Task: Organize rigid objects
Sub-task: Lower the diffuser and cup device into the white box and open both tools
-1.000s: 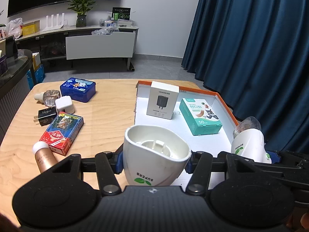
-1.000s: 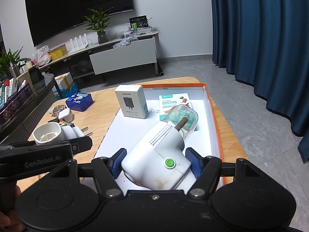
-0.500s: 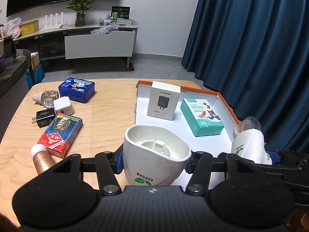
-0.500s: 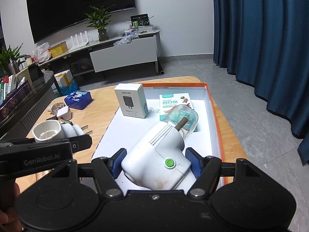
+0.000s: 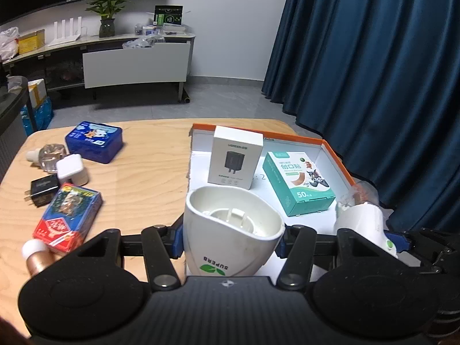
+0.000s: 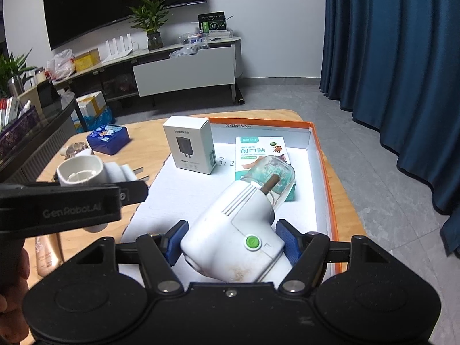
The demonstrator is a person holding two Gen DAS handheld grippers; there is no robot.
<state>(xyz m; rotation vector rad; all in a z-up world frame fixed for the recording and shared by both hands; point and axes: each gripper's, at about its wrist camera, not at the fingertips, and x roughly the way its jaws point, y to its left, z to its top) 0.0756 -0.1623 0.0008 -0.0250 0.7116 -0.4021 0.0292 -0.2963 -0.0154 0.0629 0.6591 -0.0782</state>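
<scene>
white plug-in heater shell (image 5: pixel 230 238) with green leaf logo, empty, hollow mouth facing up, raised above the near edge of the orange-rimmed tray (image 5: pixel 336 155). second white heater (image 6: pixel 238 230) with green button, clear bottle of bluish liquid (image 6: pixel 273 181) fitted, tilted toward the tray's far side, above its white floor.

I count two white vaporizer heaters (image 5: pixel 230 233) (image 6: pixel 233 238), two boxes in the tray: charger box (image 5: pixel 235 156), bandage box (image 5: pixel 299 182); six items left on the table (image 5: pixel 143 178).
</scene>
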